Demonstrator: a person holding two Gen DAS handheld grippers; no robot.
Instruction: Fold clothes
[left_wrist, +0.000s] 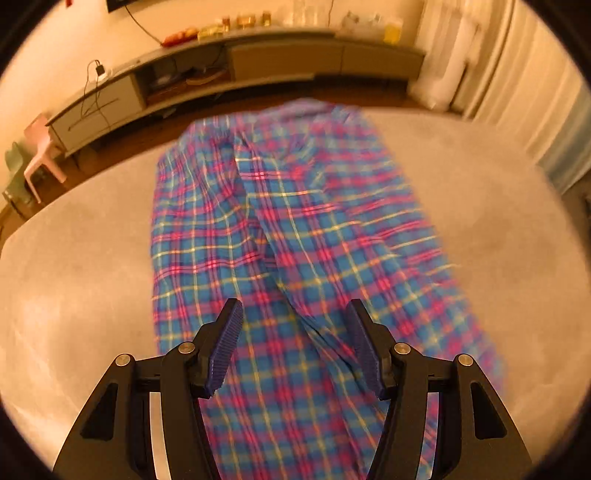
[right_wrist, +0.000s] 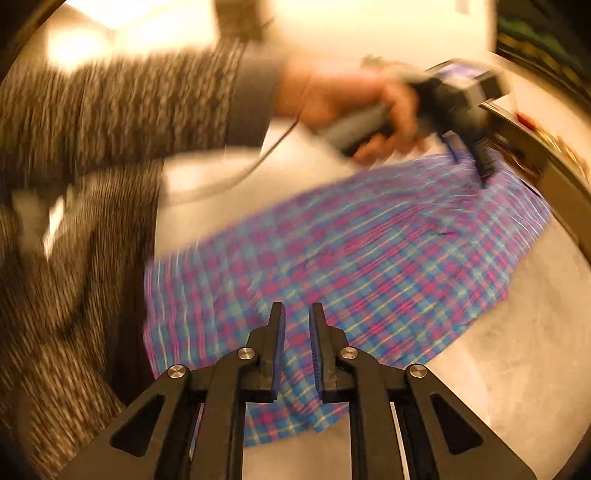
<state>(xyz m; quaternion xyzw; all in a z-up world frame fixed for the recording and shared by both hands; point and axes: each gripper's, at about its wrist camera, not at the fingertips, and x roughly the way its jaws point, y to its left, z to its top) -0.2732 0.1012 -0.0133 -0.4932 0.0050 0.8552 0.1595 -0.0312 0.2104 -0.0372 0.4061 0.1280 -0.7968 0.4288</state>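
A blue, pink and yellow plaid garment lies stretched out lengthwise on a grey padded surface. My left gripper hovers over its near end with the fingers wide apart and nothing between them. In the right wrist view the same garment runs from my right gripper toward the far end. There a hand holds the left gripper over the cloth. The right jaws stand a narrow gap apart over the garment's near edge, and the pads do not press on the cloth. That view is motion-blurred.
A long low TV cabinet with jars and bottles on top runs along the far wall. A pink stool stands at the left and white curtains at the right. The person's knitted grey-brown sleeve and body fill the left of the right wrist view.
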